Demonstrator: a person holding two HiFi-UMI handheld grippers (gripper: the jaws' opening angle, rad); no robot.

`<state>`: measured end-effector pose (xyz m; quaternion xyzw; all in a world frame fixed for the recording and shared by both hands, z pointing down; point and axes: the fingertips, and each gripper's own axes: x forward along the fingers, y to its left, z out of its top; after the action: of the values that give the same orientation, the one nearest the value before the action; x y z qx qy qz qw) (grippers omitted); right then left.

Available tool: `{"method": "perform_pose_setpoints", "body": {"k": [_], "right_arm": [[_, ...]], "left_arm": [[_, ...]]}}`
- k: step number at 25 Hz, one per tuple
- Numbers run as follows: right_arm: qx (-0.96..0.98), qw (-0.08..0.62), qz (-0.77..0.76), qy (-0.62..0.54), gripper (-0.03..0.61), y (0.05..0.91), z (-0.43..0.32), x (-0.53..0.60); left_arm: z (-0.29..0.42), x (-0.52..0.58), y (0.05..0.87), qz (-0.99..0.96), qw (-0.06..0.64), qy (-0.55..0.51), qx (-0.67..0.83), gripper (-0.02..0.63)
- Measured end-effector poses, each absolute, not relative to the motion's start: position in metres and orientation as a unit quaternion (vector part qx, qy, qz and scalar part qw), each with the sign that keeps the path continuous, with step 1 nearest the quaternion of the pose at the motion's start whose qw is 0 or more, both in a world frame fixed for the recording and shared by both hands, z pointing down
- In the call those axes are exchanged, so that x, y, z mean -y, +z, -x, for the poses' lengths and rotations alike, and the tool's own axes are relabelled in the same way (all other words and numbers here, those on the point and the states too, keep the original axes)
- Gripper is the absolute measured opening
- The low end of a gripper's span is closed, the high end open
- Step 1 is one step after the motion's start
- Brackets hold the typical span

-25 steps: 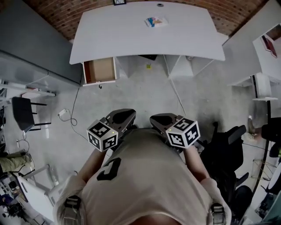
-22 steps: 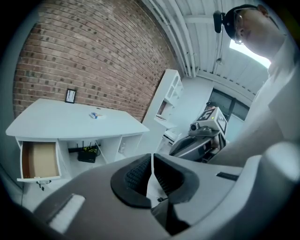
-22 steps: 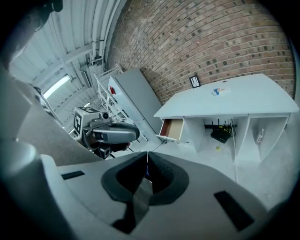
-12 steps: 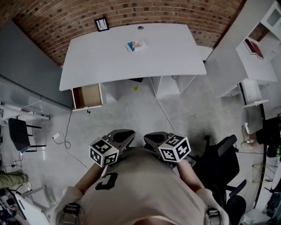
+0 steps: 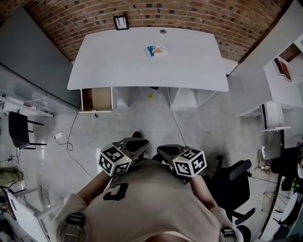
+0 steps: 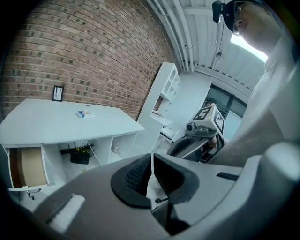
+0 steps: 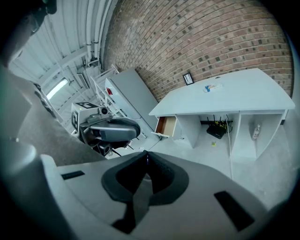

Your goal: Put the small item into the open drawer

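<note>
From the head view, one white desk point(image 5: 189, 61) stands against a brick wall point(image 5: 203, 14). On its top lies one small item point(image 5: 157, 49), toward the back and well apart from the single open drawer point(image 5: 97, 98), which is pulled out under the desk's left end with nothing visible inside. One picture frame point(image 5: 120, 22) leans at the wall behind the desk. Two grippers are held side by side close to the person's chest, far from the desk: the left gripper point(image 5: 139, 142) and the right gripper point(image 5: 161, 150), each carrying one marker cube. One black office chair point(image 5: 234, 182) stands to the right. In the left gripper view, the left gripper point(image 6: 151, 161) has its two jaws pressed together with nothing between them. Beyond them the desk point(image 6: 47, 126), the small item point(image 6: 85, 114) on it and the open drawer point(image 6: 28, 166) show, with the right gripper point(image 6: 194, 140) alongside. In the right gripper view, the right gripper point(image 7: 146, 161) likewise has its jaws pressed together and empty. The desk point(image 7: 243, 91), the small item point(image 7: 213, 87), the open drawer point(image 7: 166, 125) and the left gripper point(image 7: 112, 129) are all in sight.
</note>
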<state>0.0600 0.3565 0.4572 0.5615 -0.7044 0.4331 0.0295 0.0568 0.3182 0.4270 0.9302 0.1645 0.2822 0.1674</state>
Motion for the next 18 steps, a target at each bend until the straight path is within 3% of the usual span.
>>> {"method": "perform_pose_setpoints", "body": {"k": [18], "right_arm": [[0.672, 0.080, -0.585, 0.447, 0.006, 0.450, -0.117, -0.230]], "left_arm": [[-0.111, -0.175, 0.421, -0.935, 0.183, 0.252, -0.170, 0.015]]}}
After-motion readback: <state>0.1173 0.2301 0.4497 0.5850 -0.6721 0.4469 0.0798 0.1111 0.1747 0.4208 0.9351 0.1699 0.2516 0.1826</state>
